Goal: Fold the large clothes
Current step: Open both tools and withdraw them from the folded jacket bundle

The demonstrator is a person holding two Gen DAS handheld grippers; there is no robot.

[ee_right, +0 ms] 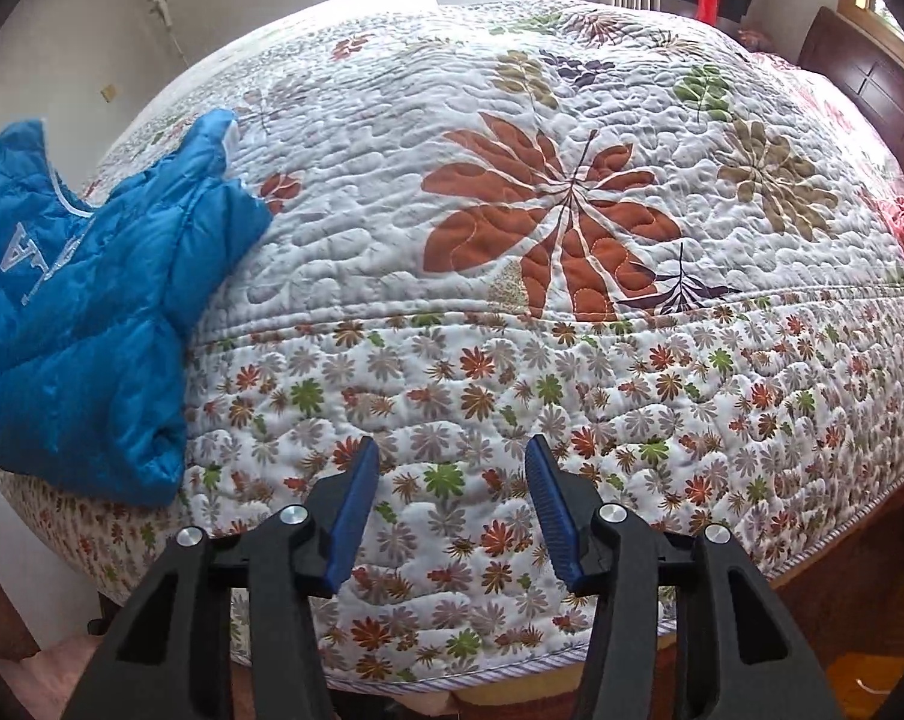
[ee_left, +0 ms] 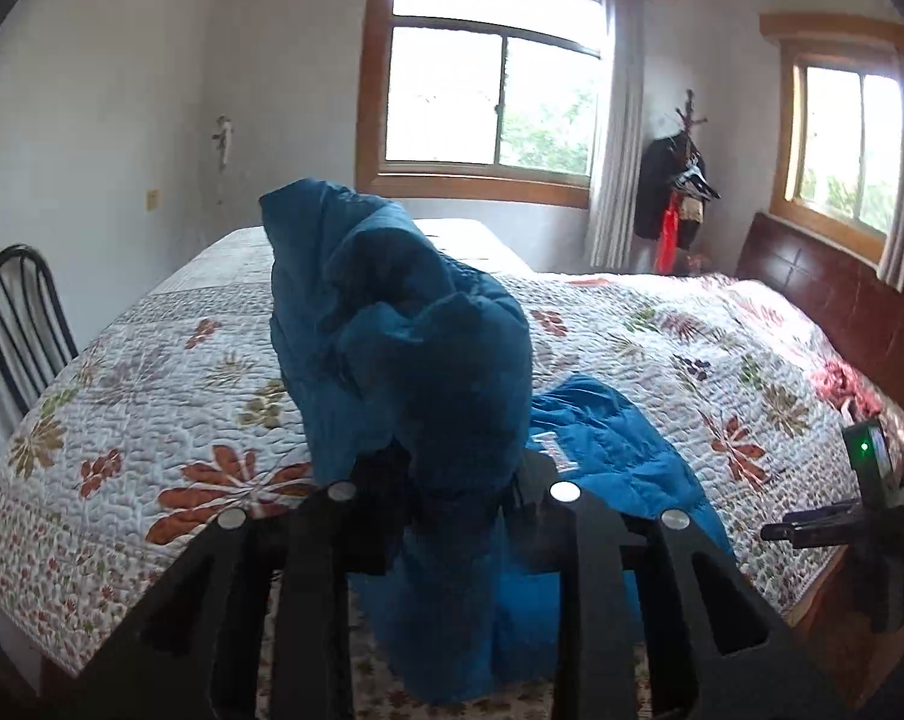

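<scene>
A blue padded jacket (ee_left: 404, 330) is bunched up and lifted in front of the left wrist camera. My left gripper (ee_left: 452, 480) is shut on a thick fold of it, and the cloth hides the fingertips. The rest of the jacket trails down onto the flowered quilt (ee_left: 152, 408) and over the bed's near edge. In the right wrist view the jacket (ee_right: 92, 312) lies at the left, with white lettering showing. My right gripper (ee_right: 452, 468) is open with nothing between its blue pads (ee_right: 356, 510). It points down at the quilt's (ee_right: 572, 180) near border, well to the right of the jacket.
A black metal chair (ee_left: 20, 324) stands at the bed's left side. A dark wooden headboard (ee_left: 842, 300) runs along the right. A coat stand (ee_left: 680, 192) with hanging clothes is in the far corner. A black device with a green light (ee_left: 866, 462) sits at the right edge.
</scene>
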